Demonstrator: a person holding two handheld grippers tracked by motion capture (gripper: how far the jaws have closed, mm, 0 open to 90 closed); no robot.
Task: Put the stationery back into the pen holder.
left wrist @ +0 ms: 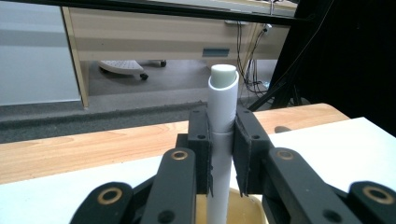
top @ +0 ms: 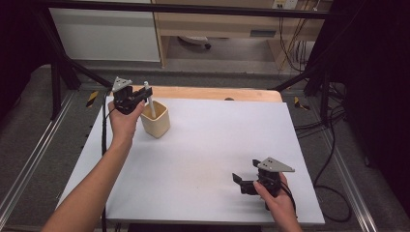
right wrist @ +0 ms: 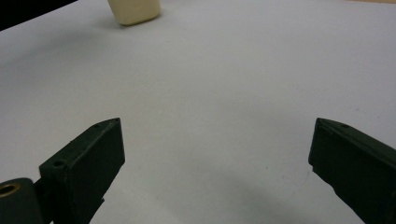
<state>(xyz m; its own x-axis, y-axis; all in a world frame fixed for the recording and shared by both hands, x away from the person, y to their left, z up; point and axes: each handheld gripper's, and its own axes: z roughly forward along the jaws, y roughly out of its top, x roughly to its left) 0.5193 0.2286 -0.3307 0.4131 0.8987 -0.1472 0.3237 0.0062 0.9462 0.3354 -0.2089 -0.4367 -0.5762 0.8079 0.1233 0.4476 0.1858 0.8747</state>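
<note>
Nearest the person, the right gripper (top: 240, 182) rests low over the white table (top: 212, 145), jaws wide apart. Farther off, the left gripper (top: 145, 94) is clamped on a white tube (left wrist: 221, 116), standing upright, probably inside the cream cup (top: 155, 120).

I found nothing I could read. A small blue label (left wrist: 215, 52) sat on the front of the wooden desk (left wrist: 154, 32) beyond the bench, but whatever was printed on it was too blurred to make out.
</note>
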